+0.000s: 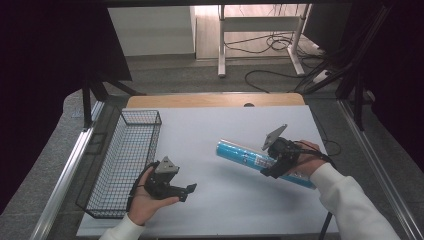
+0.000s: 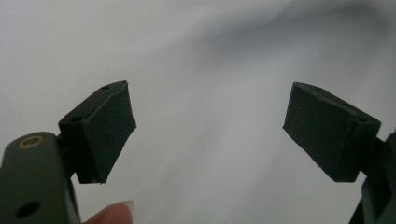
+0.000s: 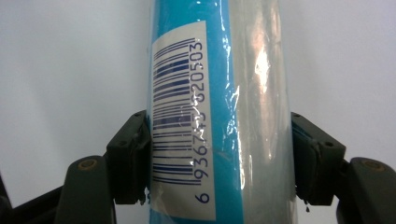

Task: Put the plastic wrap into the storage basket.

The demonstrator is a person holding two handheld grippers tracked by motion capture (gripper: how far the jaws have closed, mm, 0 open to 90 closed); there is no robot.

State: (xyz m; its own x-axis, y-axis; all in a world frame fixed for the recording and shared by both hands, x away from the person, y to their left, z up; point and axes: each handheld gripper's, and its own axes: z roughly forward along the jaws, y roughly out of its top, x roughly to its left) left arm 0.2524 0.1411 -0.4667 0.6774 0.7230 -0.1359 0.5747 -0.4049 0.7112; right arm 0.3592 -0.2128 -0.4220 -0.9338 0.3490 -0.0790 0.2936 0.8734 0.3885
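Blue roll clamped in the right gripper above a white table.

A wire basket (image 1: 125,160) sits at the table's (image 1: 225,200) left edge. Just beside it the left gripper (image 1: 186,192) rests in the person's palm, jaws spread wide with nothing between them. Well to the right, the right gripper (image 1: 272,167) squeezes a plastic-wrapped blue roll (image 1: 245,156) across its middle, its barcode label (image 3: 180,121) beside one pad.

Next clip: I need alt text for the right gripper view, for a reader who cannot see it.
A blue roll wrapped in clear film, bearing a white barcode label, stands between the right tongs, whose two black pads press on its sides. Behind it lies the plain white table.
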